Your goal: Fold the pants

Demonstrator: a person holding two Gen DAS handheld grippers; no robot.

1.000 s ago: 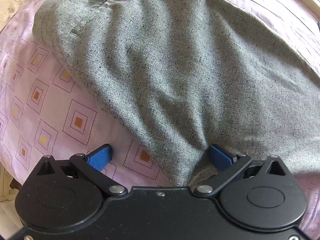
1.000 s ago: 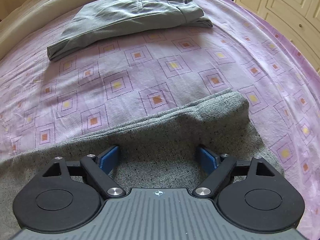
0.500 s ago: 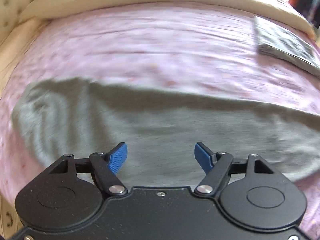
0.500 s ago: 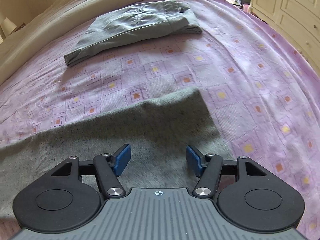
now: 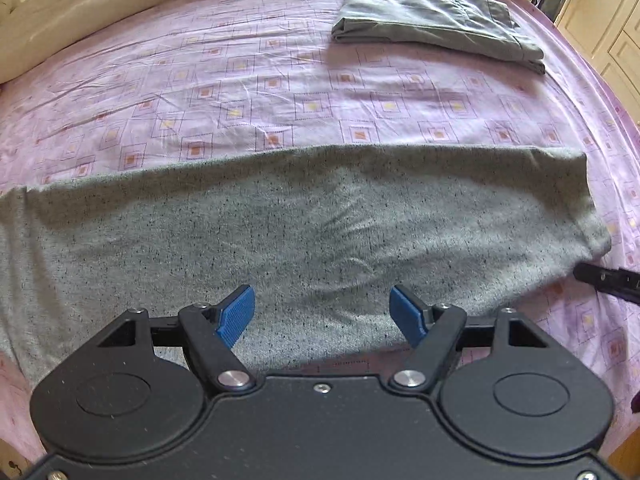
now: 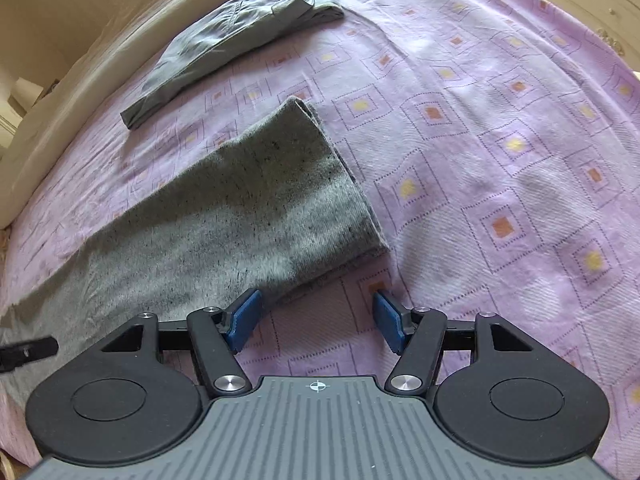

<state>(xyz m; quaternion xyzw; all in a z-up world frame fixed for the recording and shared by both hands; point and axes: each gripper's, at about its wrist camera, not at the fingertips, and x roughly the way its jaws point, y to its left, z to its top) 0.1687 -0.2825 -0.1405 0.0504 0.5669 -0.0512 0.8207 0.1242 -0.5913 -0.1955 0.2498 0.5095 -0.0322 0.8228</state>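
Left wrist view shows the left gripper [image 5: 322, 312] angled steeply down, fingers spread over flat speckled grey knit pants [image 5: 280, 220], while the right gripper [image 6: 316, 322] hangs equally spread above the pink patterned bedsheet [image 6: 480, 160]

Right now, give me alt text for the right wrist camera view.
Speckled grey pants lie folded lengthwise across a pink patterned bedsheet, their end nearest the open right gripper, which holds nothing. A second pair of folded grey-green pants lies farther up the bed.
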